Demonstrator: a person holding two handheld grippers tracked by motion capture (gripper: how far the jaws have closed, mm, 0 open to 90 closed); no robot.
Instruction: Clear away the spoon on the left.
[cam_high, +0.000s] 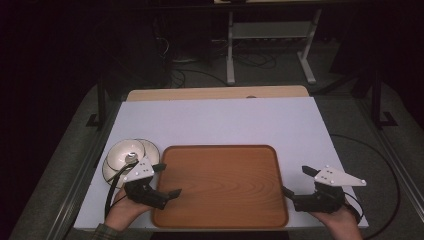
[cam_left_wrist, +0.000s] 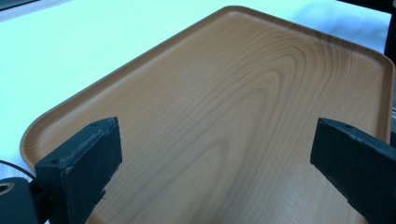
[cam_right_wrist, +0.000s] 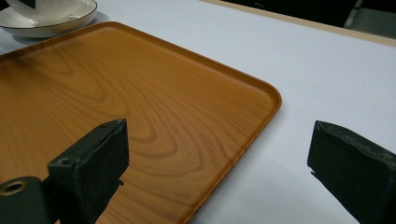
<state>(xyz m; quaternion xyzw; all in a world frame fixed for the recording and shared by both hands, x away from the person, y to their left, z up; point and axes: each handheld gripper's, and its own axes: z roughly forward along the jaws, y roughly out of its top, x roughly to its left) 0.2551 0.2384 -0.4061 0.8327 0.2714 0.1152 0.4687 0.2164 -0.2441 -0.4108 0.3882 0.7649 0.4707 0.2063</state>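
Wooden tray (cam_high: 220, 186) lies flat at the near middle of the white table (cam_high: 220, 120), nothing on it, w/ a tool at each short end. Left tool (cam_high: 167, 179) hangs over the tray's left edge, jaws spread wide, pinching nothing; right tool (cam_high: 296, 181) sits just off the right edge, also spread and holding nothing. Risk as I see it: stacked white saucers (cam_high: 127, 157) sit right beside the left hand, touching or nearly touching the tray corner, so a careless lift or shove of the tray could knock them, or the trailing cable could snag one. Uneven grip btwn the 2 sides would tip the tray. High view gives both hands and the saucer stack; right gripper view shows a saucer (cam_right_wrist: 49, 18) w/ a dark rim line past the tray's (cam_right_wrist: 140, 107) far corner; left gripper view shows the tray (cam_left_wrist: 224, 121) grain and raised lip close up.
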